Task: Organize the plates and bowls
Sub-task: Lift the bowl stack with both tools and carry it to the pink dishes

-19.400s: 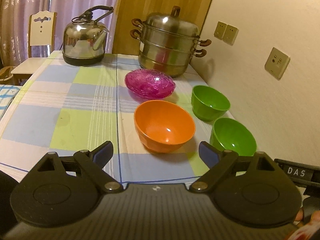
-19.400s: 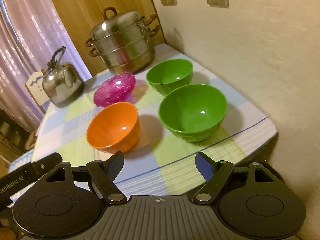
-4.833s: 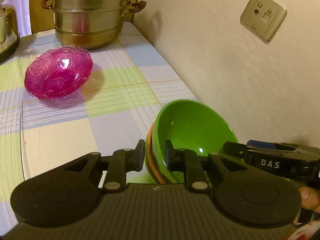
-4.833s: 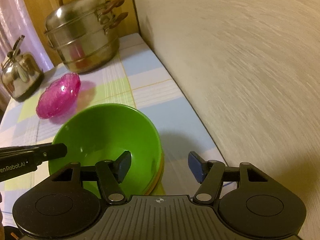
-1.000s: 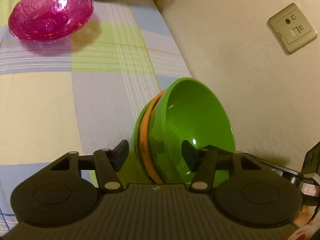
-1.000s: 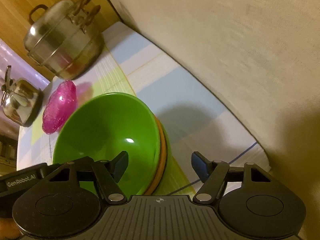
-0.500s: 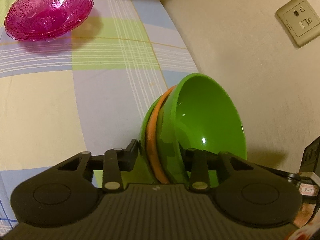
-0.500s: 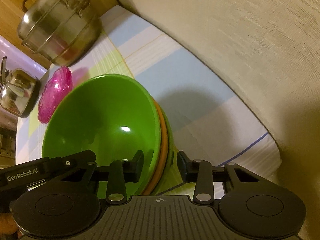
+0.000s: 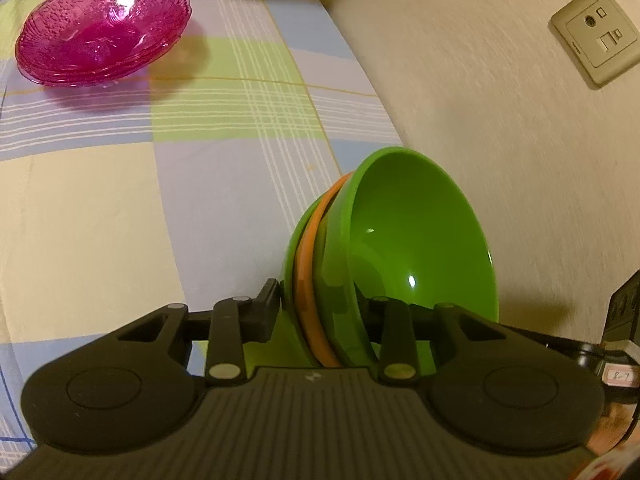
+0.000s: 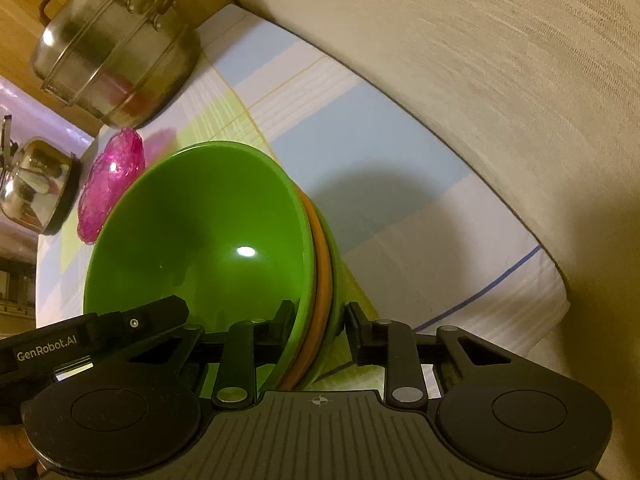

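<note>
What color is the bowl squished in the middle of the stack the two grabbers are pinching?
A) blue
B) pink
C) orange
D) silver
C: an orange bowl rim shows between the top green bowl and the bottom green bowl, while the left gripper and right gripper both clamp the stack's edge.
</note>
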### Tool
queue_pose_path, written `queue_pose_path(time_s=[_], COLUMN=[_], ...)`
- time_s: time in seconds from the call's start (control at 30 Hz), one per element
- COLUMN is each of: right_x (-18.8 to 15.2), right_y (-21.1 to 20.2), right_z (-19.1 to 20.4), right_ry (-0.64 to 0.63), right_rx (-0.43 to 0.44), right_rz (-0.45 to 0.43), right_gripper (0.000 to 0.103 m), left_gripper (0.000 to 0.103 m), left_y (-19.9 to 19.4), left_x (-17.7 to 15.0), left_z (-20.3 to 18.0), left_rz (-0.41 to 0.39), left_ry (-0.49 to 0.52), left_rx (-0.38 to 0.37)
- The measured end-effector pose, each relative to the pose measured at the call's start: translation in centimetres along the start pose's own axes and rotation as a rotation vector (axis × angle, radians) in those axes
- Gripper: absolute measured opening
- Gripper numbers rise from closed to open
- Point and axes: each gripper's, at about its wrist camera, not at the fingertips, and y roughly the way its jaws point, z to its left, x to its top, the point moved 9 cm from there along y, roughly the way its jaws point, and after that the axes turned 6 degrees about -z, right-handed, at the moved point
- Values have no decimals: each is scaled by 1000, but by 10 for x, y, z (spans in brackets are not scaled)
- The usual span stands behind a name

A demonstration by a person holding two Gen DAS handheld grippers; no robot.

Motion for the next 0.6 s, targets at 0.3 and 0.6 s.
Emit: queue_pose_path(time_s=[0.3, 0.6], right_x=[3, 16], right_y=[-3, -2], right_z=[23, 76], right_ry=[-29, -90], right_rx=[12, 40], right_rz=[-13, -19], right_gripper=[27, 27], left_gripper=[29, 29], left_y=[-24, -59], left_x=[12, 46], left_z=[10, 36], left_rz=[-36, -92], left_ry=[-10, -49], left_rx=[10, 27])
